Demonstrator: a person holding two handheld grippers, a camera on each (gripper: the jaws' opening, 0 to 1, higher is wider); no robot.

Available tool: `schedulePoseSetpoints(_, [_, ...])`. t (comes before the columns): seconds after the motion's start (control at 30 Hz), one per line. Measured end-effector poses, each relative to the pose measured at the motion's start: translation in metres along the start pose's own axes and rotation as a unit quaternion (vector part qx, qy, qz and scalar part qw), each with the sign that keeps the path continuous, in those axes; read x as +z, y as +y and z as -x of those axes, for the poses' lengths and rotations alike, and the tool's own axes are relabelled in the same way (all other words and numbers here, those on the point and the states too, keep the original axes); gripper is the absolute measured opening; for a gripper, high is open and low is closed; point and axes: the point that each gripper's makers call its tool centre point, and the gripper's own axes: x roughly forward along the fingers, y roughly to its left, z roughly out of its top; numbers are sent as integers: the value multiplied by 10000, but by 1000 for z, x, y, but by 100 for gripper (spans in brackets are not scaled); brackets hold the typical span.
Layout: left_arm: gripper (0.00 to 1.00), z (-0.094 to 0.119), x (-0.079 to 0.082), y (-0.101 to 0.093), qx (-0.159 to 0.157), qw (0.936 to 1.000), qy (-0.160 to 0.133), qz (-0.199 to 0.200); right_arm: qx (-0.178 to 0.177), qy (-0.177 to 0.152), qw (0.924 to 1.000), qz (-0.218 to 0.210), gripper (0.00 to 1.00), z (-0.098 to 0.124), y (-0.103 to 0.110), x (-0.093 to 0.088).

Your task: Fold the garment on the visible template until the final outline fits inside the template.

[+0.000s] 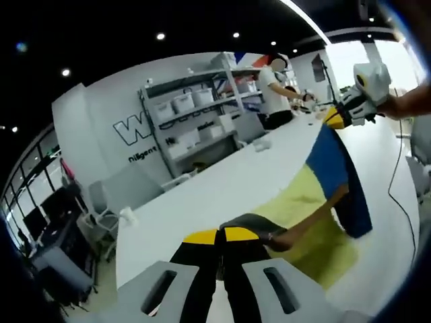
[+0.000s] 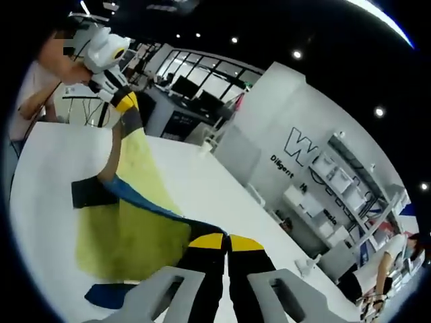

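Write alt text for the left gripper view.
The left tool pinches one edge of a yellow-and-blue garment, while the right tool lifts the far edge above a long white table. Behind stand storage shelves and a person.

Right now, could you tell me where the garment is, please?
The garment is stretched in the air above the white table, held between the left gripper and the right gripper, over the yellow-green template.
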Motion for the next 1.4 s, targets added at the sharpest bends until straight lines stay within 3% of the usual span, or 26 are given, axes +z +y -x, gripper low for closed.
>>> schedulePoseSetpoints(0.37, [5, 23, 46, 5, -122, 9991, -377, 141, -267, -273, 9992, 77, 0, 33, -22, 25])
schedulePoseSetpoints(0.67, [5, 44, 75, 1, -235, 9983, -532, 90, -406, -451, 9981, 94, 0, 57, -35, 39])
schedulePoseSetpoints(1.03, [5, 64, 80, -12, -487, 9978, -417, 187, -336, -555, 9979, 39, 0, 84, -34, 48])
schedulePoseSetpoints(1.4, [5, 97, 80, -36, -732, 9964, -338, 268, -191, -663, 9976, -92, 0, 124, -17, 52])
